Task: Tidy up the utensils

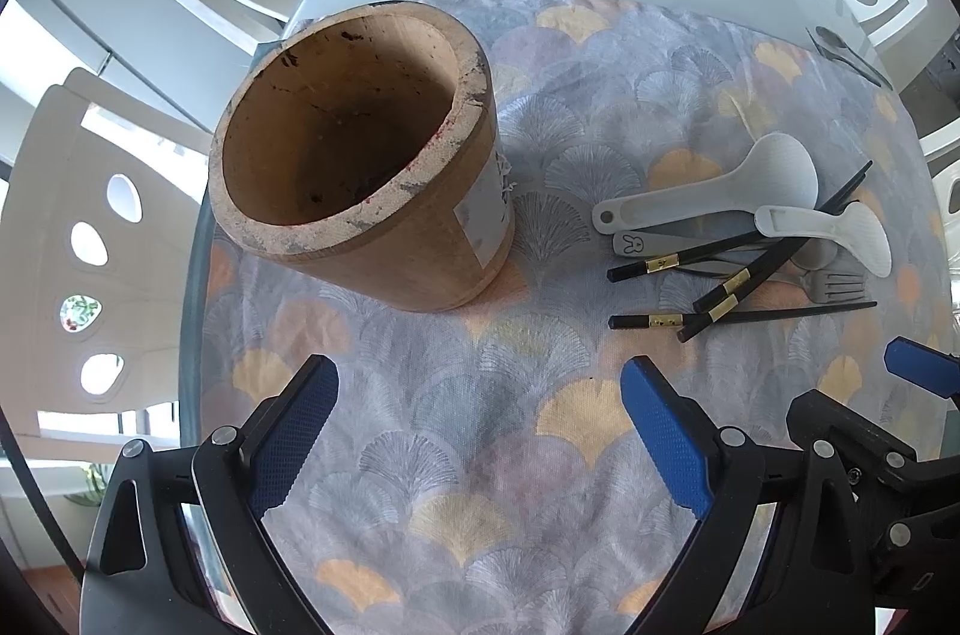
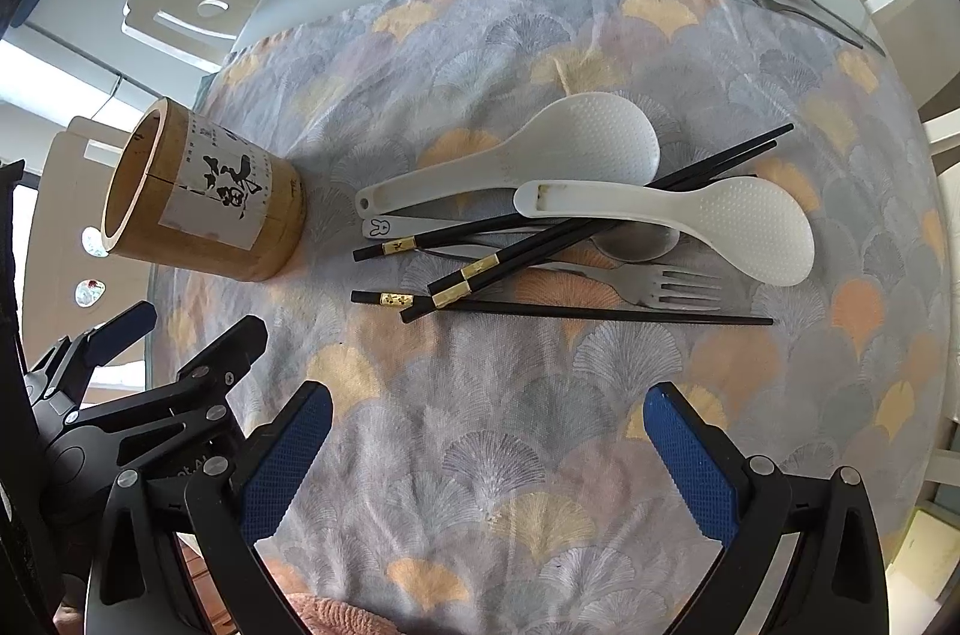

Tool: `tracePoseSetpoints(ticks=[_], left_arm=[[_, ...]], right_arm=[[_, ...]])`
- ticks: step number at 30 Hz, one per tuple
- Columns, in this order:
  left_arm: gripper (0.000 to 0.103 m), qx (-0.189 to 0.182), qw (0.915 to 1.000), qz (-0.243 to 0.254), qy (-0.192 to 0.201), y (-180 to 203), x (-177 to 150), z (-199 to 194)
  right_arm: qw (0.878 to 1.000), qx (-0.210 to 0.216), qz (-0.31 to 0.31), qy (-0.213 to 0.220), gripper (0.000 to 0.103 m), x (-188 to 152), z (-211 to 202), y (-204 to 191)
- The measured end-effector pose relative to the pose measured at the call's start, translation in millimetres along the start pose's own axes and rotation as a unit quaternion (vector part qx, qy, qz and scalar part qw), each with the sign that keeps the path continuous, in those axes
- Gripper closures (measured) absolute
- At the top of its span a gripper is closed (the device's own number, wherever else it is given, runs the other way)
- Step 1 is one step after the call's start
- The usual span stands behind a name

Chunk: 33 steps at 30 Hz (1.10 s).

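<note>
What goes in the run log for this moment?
left gripper open, empty | right gripper open, empty | bamboo holder empty | utensil pile on cloth, untouched

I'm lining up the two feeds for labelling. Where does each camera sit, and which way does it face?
Left wrist view: sits on the left gripper, looking forward and down at the bamboo holder; its own open blue-padded fingers show, and the right gripper at the right edge.
Right wrist view: sits on the right gripper, facing the utensil pile, with rice paddles over black chopsticks and a fork; its open fingers show, and the left gripper at the left.
Shared: holder, pile, patterned cloth.
</note>
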<state>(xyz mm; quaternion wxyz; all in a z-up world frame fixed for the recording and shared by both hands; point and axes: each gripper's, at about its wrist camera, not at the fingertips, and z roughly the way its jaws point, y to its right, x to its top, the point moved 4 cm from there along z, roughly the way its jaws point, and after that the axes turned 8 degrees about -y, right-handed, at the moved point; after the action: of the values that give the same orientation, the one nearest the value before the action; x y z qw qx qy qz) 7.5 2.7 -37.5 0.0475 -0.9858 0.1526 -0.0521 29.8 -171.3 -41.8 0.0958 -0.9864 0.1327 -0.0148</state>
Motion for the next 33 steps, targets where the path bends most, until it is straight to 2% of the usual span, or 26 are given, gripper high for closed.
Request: tracePoseSetpoints(ticks=[33], left_arm=[[0.008, 0.009, 0.9999, 0.003, 0.004, 0.6, -2.3, -0.5]], right_arm=[[1.000, 0.010, 0.011, -0.006, 0.000, -2.4, 4.1, 0.7]])
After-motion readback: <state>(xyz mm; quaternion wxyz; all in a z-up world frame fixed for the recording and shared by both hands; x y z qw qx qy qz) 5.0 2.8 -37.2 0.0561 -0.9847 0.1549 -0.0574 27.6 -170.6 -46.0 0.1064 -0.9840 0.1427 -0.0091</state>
